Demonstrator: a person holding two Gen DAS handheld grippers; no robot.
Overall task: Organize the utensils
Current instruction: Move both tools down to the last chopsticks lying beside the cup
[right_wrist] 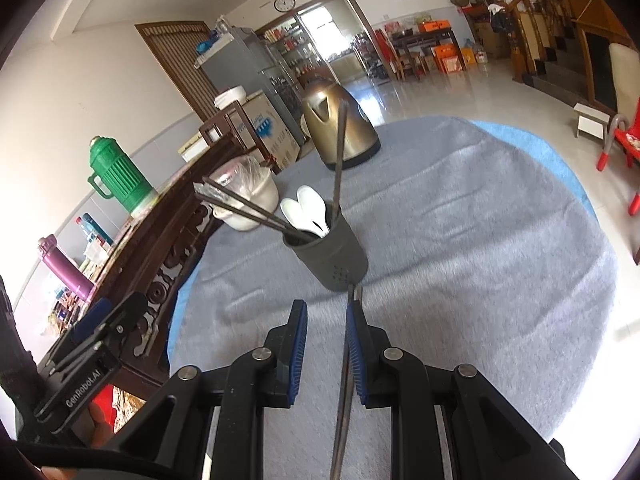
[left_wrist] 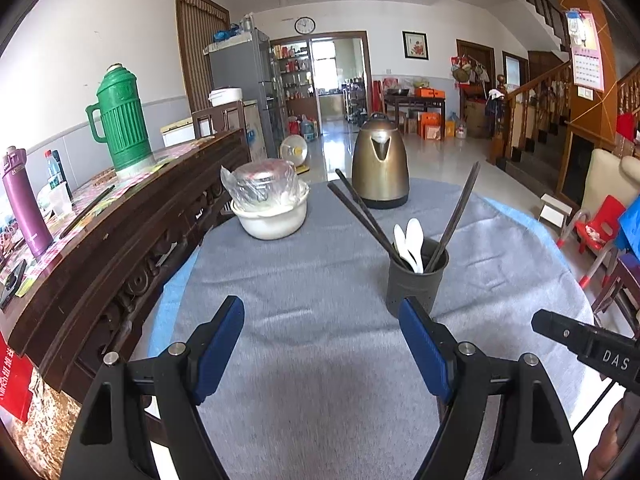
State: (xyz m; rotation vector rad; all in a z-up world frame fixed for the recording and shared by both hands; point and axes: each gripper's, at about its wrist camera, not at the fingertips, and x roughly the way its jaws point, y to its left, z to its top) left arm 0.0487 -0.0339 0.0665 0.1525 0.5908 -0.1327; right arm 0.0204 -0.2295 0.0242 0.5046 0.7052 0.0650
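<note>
A dark grey utensil holder [left_wrist: 416, 280] [right_wrist: 328, 254] stands on the grey cloth. It holds two white spoons [left_wrist: 410, 244] [right_wrist: 306, 210] and several dark chopsticks [left_wrist: 360, 216] [right_wrist: 240, 204]. My left gripper [left_wrist: 322, 344] is open and empty, just in front of and left of the holder. My right gripper [right_wrist: 326, 344] has its jaws partly apart, and a dark chopstick [right_wrist: 344, 392] runs between them along the right pad, its tip near the holder's base. The frames do not show whether the jaws pinch it. The right gripper's tip shows in the left wrist view [left_wrist: 580, 344].
A gold electric kettle [left_wrist: 380, 160] [right_wrist: 340, 128] stands at the far side of the round table [left_wrist: 280, 280]. A white bowl with a plastic-wrapped dish [left_wrist: 270, 208] [right_wrist: 250, 196] sits far left. A dark wooden sideboard [left_wrist: 120, 240] carries a green thermos [left_wrist: 122, 120] and a purple bottle [left_wrist: 26, 208].
</note>
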